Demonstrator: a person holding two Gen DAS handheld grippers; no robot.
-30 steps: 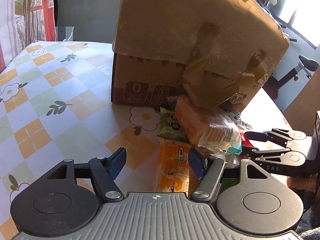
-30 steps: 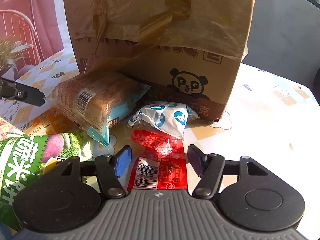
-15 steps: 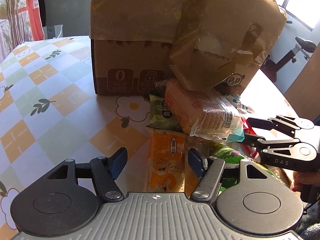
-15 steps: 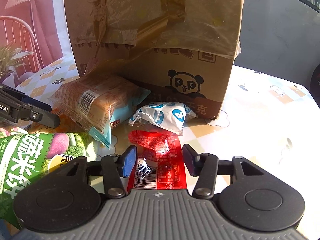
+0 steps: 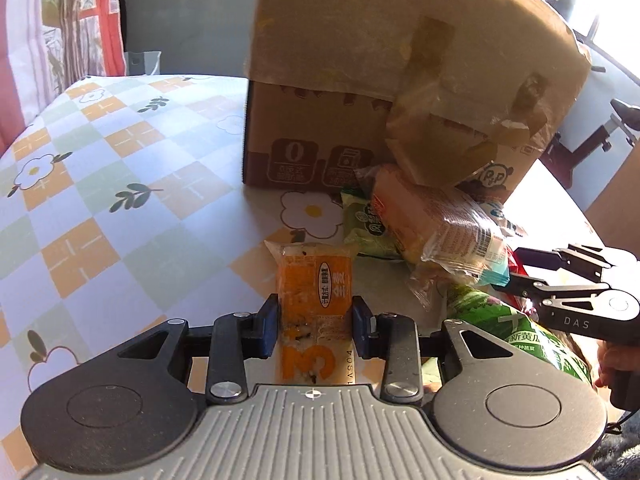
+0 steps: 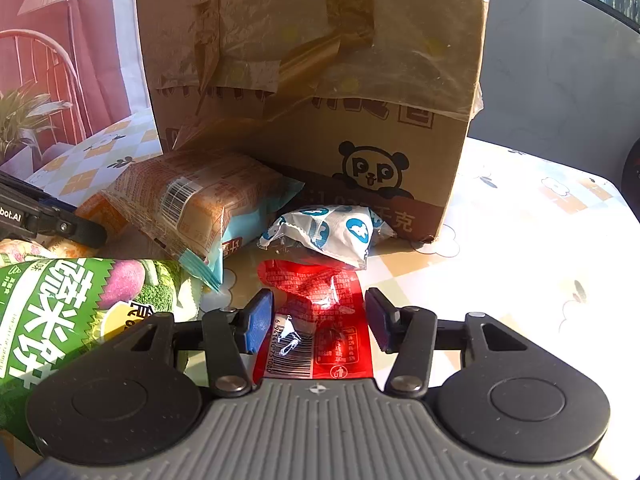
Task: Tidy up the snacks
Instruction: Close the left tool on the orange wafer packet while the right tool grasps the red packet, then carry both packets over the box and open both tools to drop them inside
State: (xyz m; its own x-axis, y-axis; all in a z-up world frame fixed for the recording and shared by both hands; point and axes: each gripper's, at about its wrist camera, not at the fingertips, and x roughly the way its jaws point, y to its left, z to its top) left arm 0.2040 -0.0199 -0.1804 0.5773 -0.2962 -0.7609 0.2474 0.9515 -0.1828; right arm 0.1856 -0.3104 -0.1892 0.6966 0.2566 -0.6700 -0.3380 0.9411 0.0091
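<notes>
An orange snack packet lies on the flowered table, and my left gripper is closing on it, its pads against the packet's two long edges. A red packet with a barcode lies flat between the fingers of my right gripper, whose jaws stand a little wider than the packet and do not press it. In the left wrist view the right gripper shows at the right, held by a hand.
A big taped cardboard box stands just behind the snacks. In front of it lie a clear-wrapped bread pack, a small green packet, a white-and-blue packet and a large green bag.
The left jaws came together from wide apart onto the orange packet, after the left gripper moved over it. The right jaws narrowed slightly around the red packet.
</notes>
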